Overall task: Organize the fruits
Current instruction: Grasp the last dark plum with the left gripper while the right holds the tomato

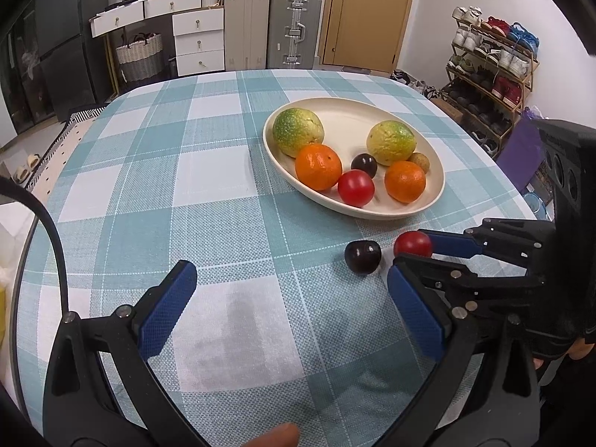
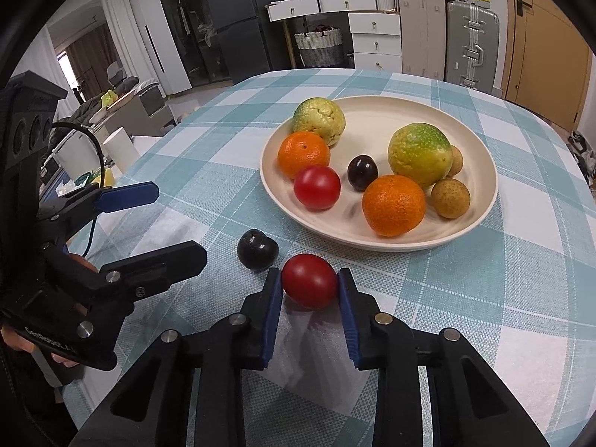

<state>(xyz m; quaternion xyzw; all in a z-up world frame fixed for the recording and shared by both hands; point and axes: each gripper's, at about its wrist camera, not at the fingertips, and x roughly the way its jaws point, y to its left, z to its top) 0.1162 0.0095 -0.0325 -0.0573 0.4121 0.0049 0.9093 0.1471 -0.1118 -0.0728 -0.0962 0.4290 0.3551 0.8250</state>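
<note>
My right gripper (image 2: 310, 286) sits nearest the lens, its blue pads (image 2: 273, 298) pinching a red tomato (image 2: 309, 285) on the checked tablecloth (image 2: 484, 298), just short of the cream plate (image 2: 480, 216). A dark plum (image 2: 257, 249) lies just beside the tomato, to its left. My left gripper (image 1: 290, 305) hovers near with fingers spread wide and nothing between them. On the plate I see two oranges (image 2: 393, 205), two yellow-green citrus (image 2: 420, 154), another tomato (image 2: 317, 187) and another plum (image 2: 362, 172).

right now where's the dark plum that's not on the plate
In the right wrist view the dark plum sits on the tablecloth, just left of the red fruit and in front of the plate.
</note>
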